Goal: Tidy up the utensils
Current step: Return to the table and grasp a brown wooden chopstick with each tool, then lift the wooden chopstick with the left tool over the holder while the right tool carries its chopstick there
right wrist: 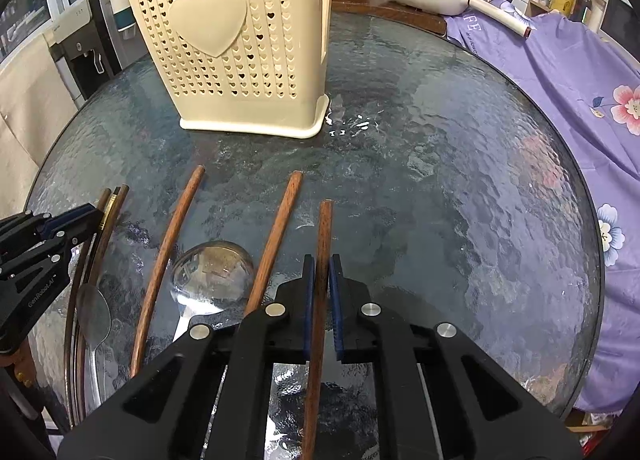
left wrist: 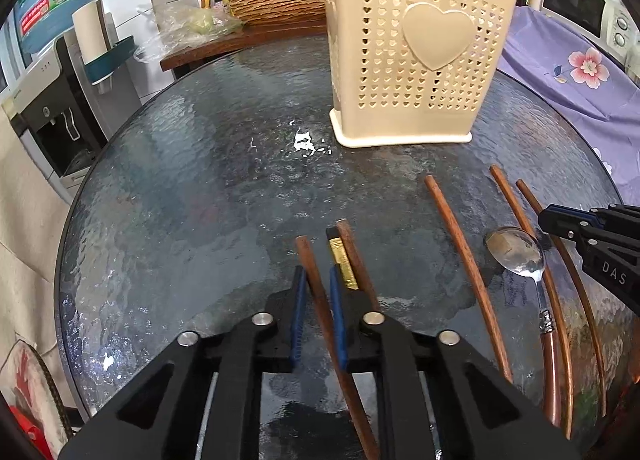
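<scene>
Cream holder (left wrist: 416,48) behind loose chopsticks (left wrist: 468,272).

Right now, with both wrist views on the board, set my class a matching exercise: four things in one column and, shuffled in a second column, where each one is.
Things
1. cream holder
2. large spoon
3. left gripper
4. right gripper

Places
A. shut on the leftmost chopstick
B. standing upright at the far side of the glass table
C. shut on the rightmost chopstick
D. lying flat between two loose chopsticks

Pairs: 1-B, 2-D, 3-A, 4-C
</scene>
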### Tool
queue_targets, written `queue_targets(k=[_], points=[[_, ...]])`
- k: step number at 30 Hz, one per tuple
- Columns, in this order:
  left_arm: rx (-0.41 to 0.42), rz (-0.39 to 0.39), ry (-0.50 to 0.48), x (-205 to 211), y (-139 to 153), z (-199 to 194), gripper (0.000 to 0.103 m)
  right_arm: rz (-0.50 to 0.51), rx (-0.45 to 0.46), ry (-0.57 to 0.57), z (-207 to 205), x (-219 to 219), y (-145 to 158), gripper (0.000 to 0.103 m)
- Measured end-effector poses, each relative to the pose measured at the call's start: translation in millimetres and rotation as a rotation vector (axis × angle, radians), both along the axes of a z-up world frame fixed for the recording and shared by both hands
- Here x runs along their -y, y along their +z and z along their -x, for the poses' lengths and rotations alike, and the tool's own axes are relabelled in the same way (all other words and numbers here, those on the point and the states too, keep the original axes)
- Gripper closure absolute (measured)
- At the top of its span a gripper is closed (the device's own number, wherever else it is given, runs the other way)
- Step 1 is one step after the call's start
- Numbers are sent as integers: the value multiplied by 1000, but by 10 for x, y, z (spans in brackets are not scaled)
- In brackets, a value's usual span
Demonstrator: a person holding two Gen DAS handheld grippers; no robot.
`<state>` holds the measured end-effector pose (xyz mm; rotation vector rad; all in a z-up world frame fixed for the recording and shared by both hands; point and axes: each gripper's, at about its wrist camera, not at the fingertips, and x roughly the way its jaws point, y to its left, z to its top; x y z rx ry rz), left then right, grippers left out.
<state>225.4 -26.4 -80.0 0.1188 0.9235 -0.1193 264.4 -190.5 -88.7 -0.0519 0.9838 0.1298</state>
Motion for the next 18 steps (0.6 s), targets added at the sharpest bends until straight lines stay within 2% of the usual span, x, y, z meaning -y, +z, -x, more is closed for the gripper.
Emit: queue_targets(k=[4,11,18], points=[[5,-3,8,20,-3,11,94,-42,5,1,-3,59,-5,95],[6,56,20,-74,25,-14,96,-93,29,17,15,103,56,95],[71,97,19,-137,270,75,96,-142,92,47,127,137,297,95]])
